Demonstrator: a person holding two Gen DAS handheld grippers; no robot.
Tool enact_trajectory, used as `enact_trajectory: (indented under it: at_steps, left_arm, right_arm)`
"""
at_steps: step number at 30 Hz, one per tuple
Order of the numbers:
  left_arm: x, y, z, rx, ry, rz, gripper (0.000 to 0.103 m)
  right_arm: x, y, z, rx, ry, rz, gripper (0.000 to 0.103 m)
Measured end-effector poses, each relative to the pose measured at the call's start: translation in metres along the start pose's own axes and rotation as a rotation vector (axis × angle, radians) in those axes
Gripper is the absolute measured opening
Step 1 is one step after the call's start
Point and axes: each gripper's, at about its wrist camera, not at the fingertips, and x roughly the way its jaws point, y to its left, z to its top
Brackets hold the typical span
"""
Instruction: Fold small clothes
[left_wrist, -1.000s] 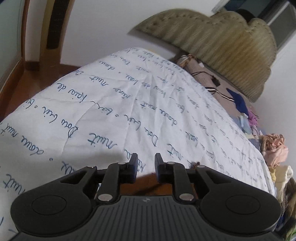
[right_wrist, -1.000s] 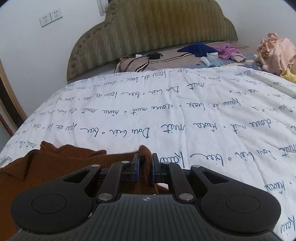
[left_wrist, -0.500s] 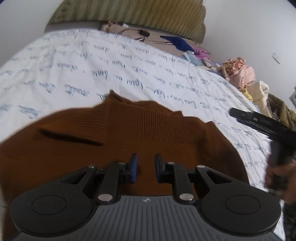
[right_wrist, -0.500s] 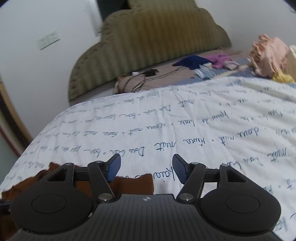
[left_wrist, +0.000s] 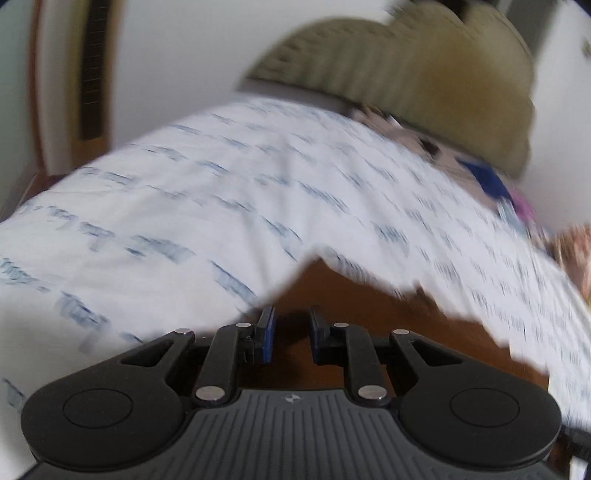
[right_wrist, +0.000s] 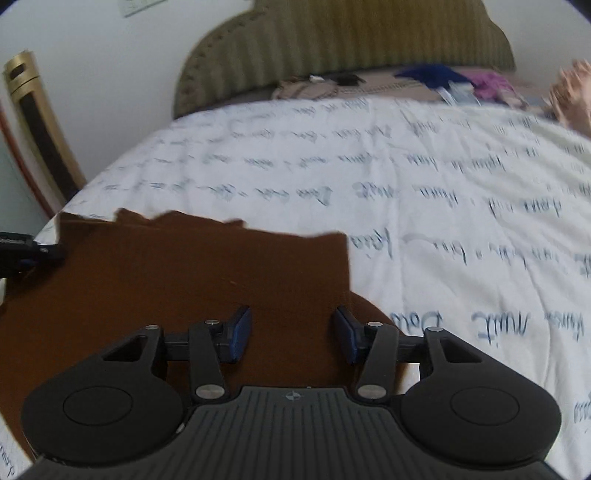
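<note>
Partly blurred, the brown sweater (right_wrist: 177, 280) lies under the wide right claw (right_wrist: 291, 334) and narrowly parted left claw (left_wrist: 291, 334).

The sweater (right_wrist: 192, 280) lies on the quilt (right_wrist: 424, 206), directly before my right gripper (right_wrist: 291, 334) and under my left gripper (left_wrist: 291, 332). Behind the quilt stands the headboard (right_wrist: 332, 44). Loose clothes (right_wrist: 491, 83) lie at its foot, to my right.

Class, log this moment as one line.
stage: folding | sweater: flat on quilt | left gripper: partly open, empty | right gripper: open over sweater
</note>
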Motion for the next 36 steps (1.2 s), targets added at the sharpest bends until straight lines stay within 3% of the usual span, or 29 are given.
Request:
enact_trajectory:
  at_steps: [2,4,6,12,14,17,21,25,29,32,34,36]
  left_arm:
    - [-0.005,0.008,0.009,-0.038,-0.028,0.041,0.019]
    - [-0.013,0.016,0.015,-0.082,-0.035,-0.016,0.019]
    - [-0.025,0.015,0.013,-0.082,-0.051,-0.028,0.019]
    - [-0.052,-0.013,-0.036,0.124,-0.047,-0.148,0.019]
    - [-0.057,-0.019,-0.054,0.203,-0.049,-0.130,0.019]
    - [-0.054,-0.012,-0.075,0.279,-0.040,-0.027,0.019]
    - [-0.051,0.020,-0.082,0.182,-0.045,-0.096,0.019]
    - [-0.061,0.022,-0.079,0.129,-0.033,-0.080,0.019]
    - [-0.089,0.013,-0.083,0.149,-0.082,-0.036,0.019]
    - [-0.102,0.002,-0.091,0.206,-0.109,-0.078,0.019]
    - [-0.100,-0.003,-0.096,0.226,-0.115,-0.043,0.019]
    - [-0.091,0.009,-0.094,0.161,-0.107,0.006,0.019]
  right_arm:
    - [-0.001,-0.009,-0.002,0.040,-0.010,0.022,0.050]
    - [-0.006,-0.011,-0.002,0.045,-0.021,0.025,0.050]
    - [-0.015,-0.011,0.000,0.049,-0.047,0.036,0.050]
    - [-0.042,-0.001,-0.002,0.071,-0.078,0.111,0.051]
    - [-0.055,0.009,-0.012,0.024,-0.073,0.131,0.051]
    - [-0.082,0.024,-0.032,-0.091,-0.069,0.120,0.052]
    - [-0.084,0.025,-0.074,-0.251,0.038,0.018,0.053]
    - [-0.094,0.022,-0.085,-0.256,0.017,-0.013,0.059]
    - [-0.121,0.019,-0.071,-0.141,-0.057,0.097,0.058]
    - [-0.125,0.032,-0.070,-0.162,-0.093,0.121,0.058]
    - [-0.116,0.047,-0.068,-0.185,-0.087,0.139,0.058]
    - [-0.100,0.063,-0.071,-0.223,-0.073,0.130,0.058]
